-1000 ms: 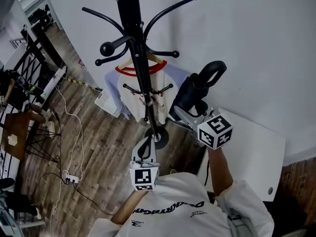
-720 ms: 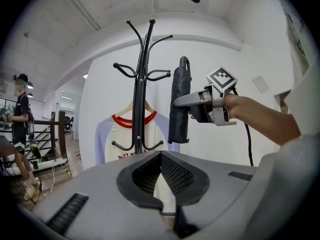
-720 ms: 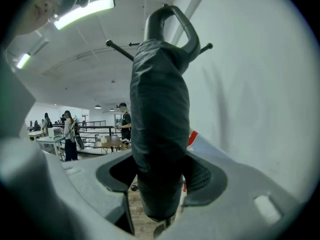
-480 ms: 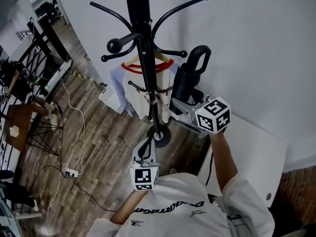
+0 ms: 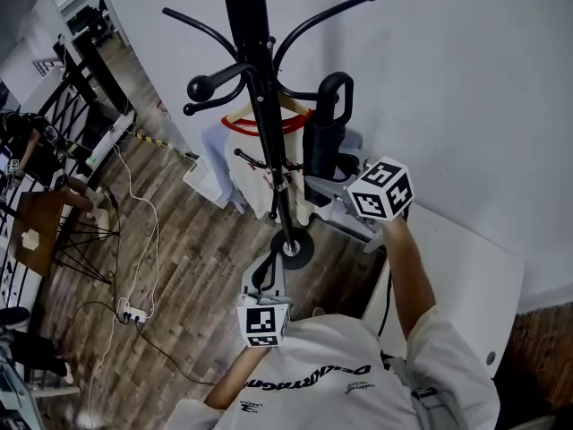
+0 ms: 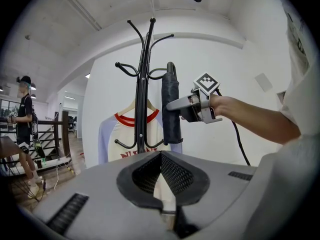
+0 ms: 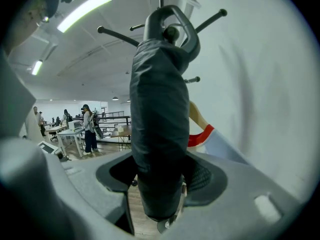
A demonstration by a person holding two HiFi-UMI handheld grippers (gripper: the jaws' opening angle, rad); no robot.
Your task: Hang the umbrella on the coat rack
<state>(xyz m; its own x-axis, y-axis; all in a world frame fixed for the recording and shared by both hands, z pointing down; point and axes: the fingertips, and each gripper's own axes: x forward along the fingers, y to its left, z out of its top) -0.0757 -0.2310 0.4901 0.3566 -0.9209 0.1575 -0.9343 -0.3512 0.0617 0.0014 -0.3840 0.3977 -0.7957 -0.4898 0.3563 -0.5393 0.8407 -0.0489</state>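
Observation:
A black coat rack (image 5: 258, 106) stands by the white wall, with curved hooks at its top. My right gripper (image 5: 322, 186) is shut on a folded black umbrella (image 5: 320, 146) and holds it upright just right of the pole. The umbrella's loop handle (image 7: 172, 26) sits level with the upper hooks and close to one; I cannot tell if it touches. In the left gripper view the umbrella (image 6: 171, 109) hangs beside the rack (image 6: 144, 84). My left gripper (image 5: 266, 262) is low, in front of the rack's base, shut on nothing.
A white shirt with a red collar (image 5: 261, 164) hangs on a hanger on the rack's lower hooks. At the right stands a white table (image 5: 466, 276). Cables and a power strip (image 5: 132, 313) lie on the wooden floor; dark furniture (image 5: 45, 231) and people stand further left.
My right gripper has carried the umbrella up and to the left, closer to the rack's pole and upper hooks. The left gripper has stayed where it was.

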